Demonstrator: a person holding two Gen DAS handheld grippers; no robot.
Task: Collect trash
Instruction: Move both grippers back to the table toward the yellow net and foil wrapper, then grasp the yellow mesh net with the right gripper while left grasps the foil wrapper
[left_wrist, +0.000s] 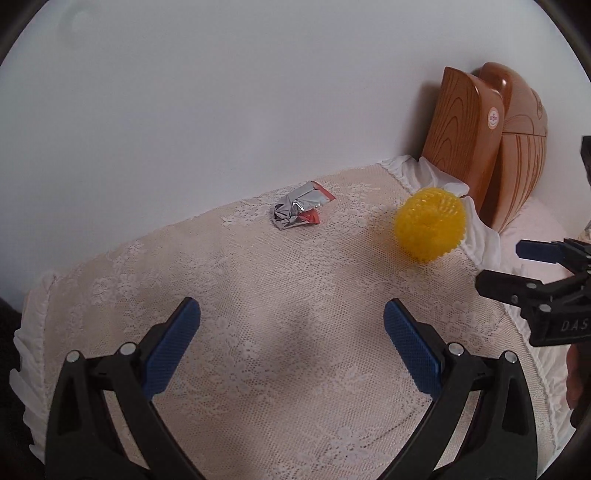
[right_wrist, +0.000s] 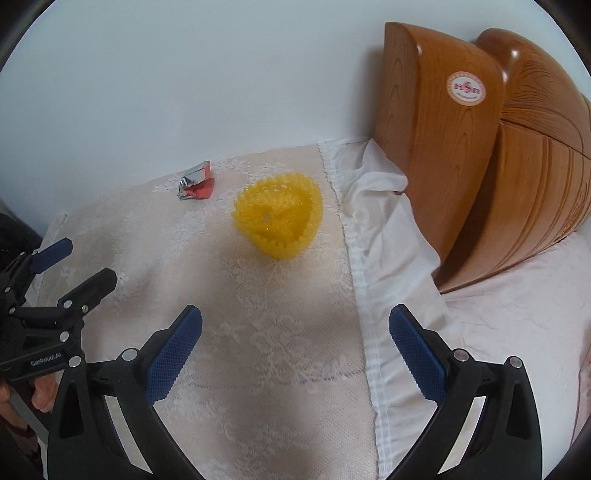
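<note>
A crumpled silver and red foil wrapper (left_wrist: 297, 209) lies on the lace-covered pillow (left_wrist: 258, 332), near its far edge by the wall. A yellow foam fruit net (left_wrist: 430, 223) rests to the wrapper's right, close to the pillow's frilled side. My left gripper (left_wrist: 291, 332) hovers open over the pillow, well short of the wrapper, nothing between its blue pads. The right wrist view shows the net (right_wrist: 279, 221) straight ahead and the wrapper (right_wrist: 195, 181) farther off to the left. My right gripper (right_wrist: 295, 336) is open and empty, short of the net.
A glossy wooden headboard (right_wrist: 461, 147) stands at the right against the white wall (left_wrist: 221, 92). White frilled fabric (right_wrist: 384, 206) bunches between pillow and headboard. Pink bedding (right_wrist: 517, 314) lies at the far right. A hand (right_wrist: 40, 398) holds the left gripper's handle.
</note>
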